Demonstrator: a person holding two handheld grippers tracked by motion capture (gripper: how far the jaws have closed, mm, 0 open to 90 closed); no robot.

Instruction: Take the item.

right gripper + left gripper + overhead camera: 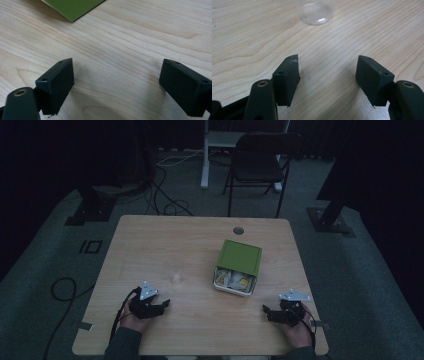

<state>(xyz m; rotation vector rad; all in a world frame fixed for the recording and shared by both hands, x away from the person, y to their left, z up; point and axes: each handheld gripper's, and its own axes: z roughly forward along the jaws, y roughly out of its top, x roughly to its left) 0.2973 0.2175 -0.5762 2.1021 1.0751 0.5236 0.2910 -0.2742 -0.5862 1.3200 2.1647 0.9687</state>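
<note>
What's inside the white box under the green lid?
Through the uncovered near end of the white box, the high view shows crumpled packets or wrappers, whitish and yellow; too small to identify. The green lid covers the rest, so anything farther back is hidden.

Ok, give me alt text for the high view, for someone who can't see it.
A person's hands hold the left gripper and right gripper, both open and empty, low over the near edge of a wooden table. Between and beyond them stand a small clear cup and a green-lidded box, partly open.

Pale wooden table (pixel 150 240), green-lidded box (pixel 239 266) (lid slid partly back), clear plastic cup (pixel 176 278) just left of it.
</note>
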